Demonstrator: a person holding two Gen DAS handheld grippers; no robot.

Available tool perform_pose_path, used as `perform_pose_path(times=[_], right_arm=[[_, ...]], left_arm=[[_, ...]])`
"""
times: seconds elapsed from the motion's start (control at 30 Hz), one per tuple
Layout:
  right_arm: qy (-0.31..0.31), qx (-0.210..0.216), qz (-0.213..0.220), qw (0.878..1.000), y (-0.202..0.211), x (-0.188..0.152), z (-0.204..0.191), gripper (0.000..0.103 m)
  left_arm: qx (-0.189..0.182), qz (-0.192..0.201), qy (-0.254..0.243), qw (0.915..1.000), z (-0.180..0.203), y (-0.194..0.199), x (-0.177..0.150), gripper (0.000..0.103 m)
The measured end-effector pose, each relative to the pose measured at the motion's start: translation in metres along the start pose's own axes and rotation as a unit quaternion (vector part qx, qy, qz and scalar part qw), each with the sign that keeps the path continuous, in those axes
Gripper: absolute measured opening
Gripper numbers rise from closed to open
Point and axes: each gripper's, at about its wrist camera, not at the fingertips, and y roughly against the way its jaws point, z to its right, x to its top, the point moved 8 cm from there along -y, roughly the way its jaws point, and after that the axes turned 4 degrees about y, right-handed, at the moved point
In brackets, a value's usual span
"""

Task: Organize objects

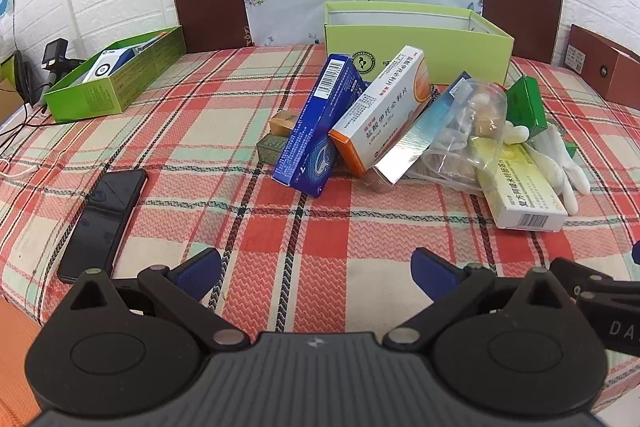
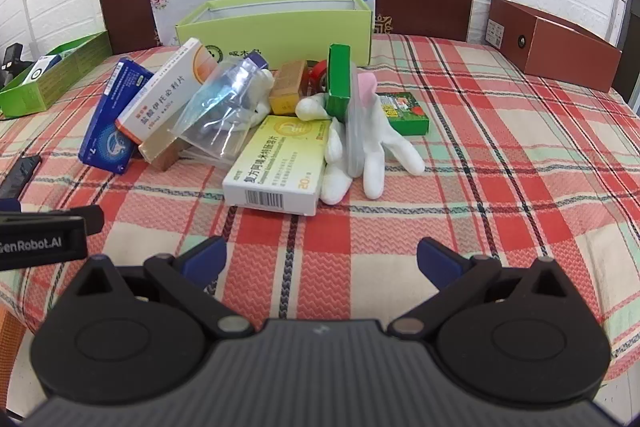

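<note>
Landmark: we place everything relative to the light green open box at the back of the plaid tabletop.
Left tool: we see its blue fingers spread as wide as they go, with nothing between them, hovering over bare plaid well in front of the box.
Right tool: likewise fully spread and empty, well in front of the box.
Pile: the things to organize lie heaped just in front of the box. We see a blue carton leaning to the left, an orange-and-white medicine carton beside it, a clear plastic bag, a yellow-and-white carton nearest the tools, and white gloves to its right.
Left view only: a black phone lies whole, far to the left of the box and near the left tool; two small tins sit tucked behind the blue carton.
Right view only: a roll of red tape right against the box front, a small green pack with fruit print to the right of the pile, and the full length of a brown box far to the right.
Both views: a darker green tray far to the left of the box, holding a white-and-blue item; an upright green carton stands among the gloves.
</note>
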Motion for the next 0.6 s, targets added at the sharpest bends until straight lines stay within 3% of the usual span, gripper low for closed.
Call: perform_pose_path(times=[0.6], right_arm=[[-0.002, 0.002, -0.006, 1.000, -0.0069, 0.0006, -0.0002, 0.103]], left_arm=[[-0.017, -0.003, 0.005, 0.9998, -0.0009, -0.0050, 0.0036, 0.103]])
